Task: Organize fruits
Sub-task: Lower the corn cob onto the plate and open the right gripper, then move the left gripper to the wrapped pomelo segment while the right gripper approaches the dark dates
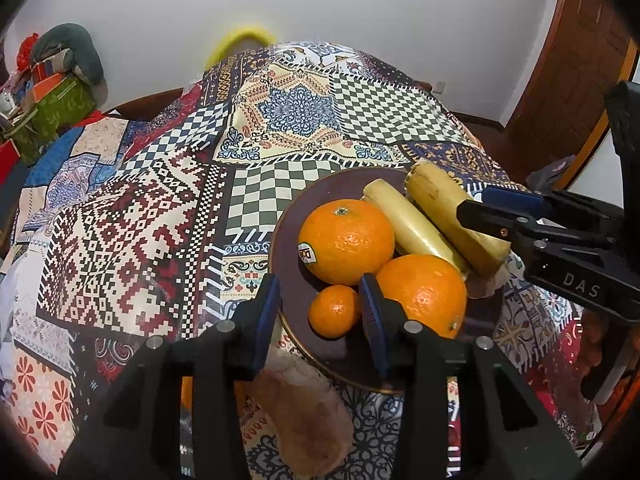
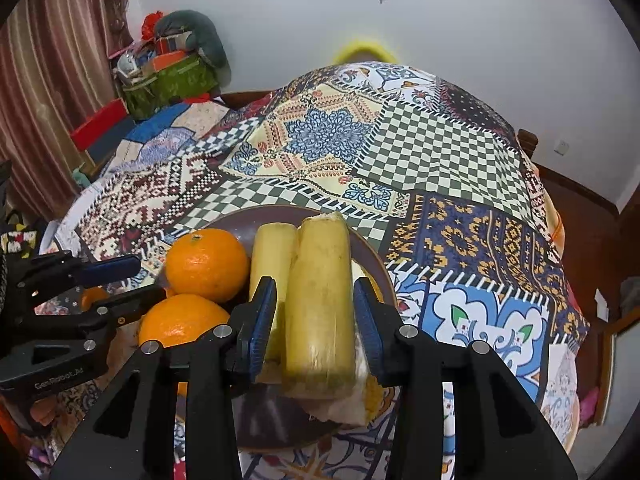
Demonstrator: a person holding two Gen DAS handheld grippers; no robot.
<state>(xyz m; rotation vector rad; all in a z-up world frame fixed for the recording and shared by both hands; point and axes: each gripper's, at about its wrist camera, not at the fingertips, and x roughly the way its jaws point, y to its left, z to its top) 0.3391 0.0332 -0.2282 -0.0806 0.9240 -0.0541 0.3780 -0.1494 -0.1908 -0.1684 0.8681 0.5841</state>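
Note:
A dark plate [image 1: 292,236] [image 2: 240,224] on the patterned tablecloth holds two large oranges [image 1: 346,240] [image 1: 422,294], a small mandarin [image 1: 334,316] and two yellow cane-like stalks [image 1: 412,228] [image 1: 452,216]. My left gripper [image 1: 320,312] is open, its fingers either side of the small mandarin, not closed on it. My right gripper [image 2: 314,316] straddles the nearer stalk [image 2: 320,300] with small gaps at both pads; the stalk rests over the plate. The other stalk [image 2: 272,256] and both large oranges [image 2: 206,264] [image 2: 180,320] lie left of it.
A brownish lumpy piece [image 1: 304,412] lies on the cloth below the plate. Another orange [image 1: 186,392] shows behind my left gripper. Boxes and a cushion [image 1: 52,92] are piled at the far left. A wooden door [image 1: 576,60] stands right.

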